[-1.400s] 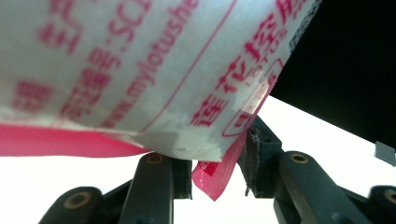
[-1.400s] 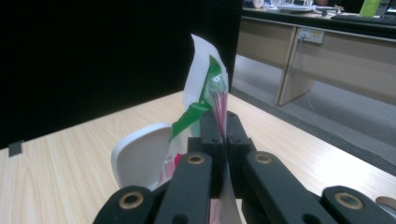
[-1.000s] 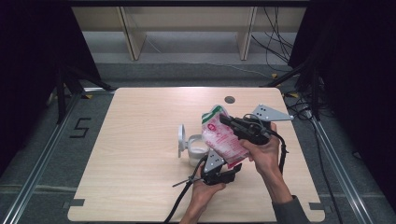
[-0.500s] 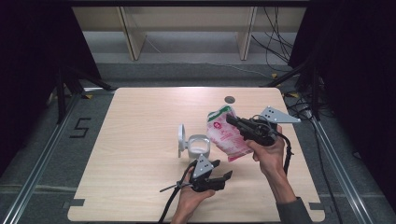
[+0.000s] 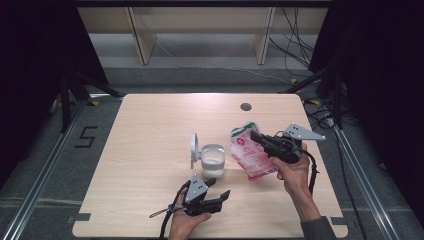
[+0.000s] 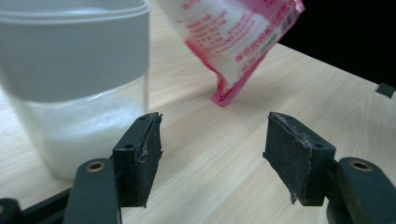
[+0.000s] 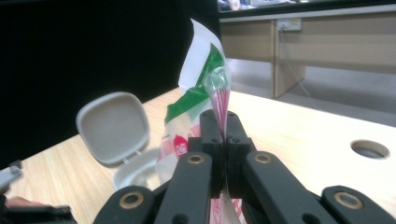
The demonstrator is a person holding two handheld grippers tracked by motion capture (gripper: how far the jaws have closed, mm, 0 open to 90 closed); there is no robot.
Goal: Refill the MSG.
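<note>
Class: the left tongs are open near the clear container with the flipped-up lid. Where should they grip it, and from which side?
Probably the container's clear lower wall, approached from the person's side, where the open left tongs already face it. The upright lid blocks the far left, and the pouch in the right tongs crowds the right.

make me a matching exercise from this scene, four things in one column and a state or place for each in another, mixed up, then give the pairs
Things:
1. pink bag
2. jar
3. left gripper
4. table hole

States or places:
A. jaws open, holding nothing, near the table's front edge
B. near the table's far edge, nothing in it
C. pinched between shut jaws of the right gripper
D. lid flipped open, white contents inside

Pairs: 1-C, 2-D, 3-A, 4-B
</note>
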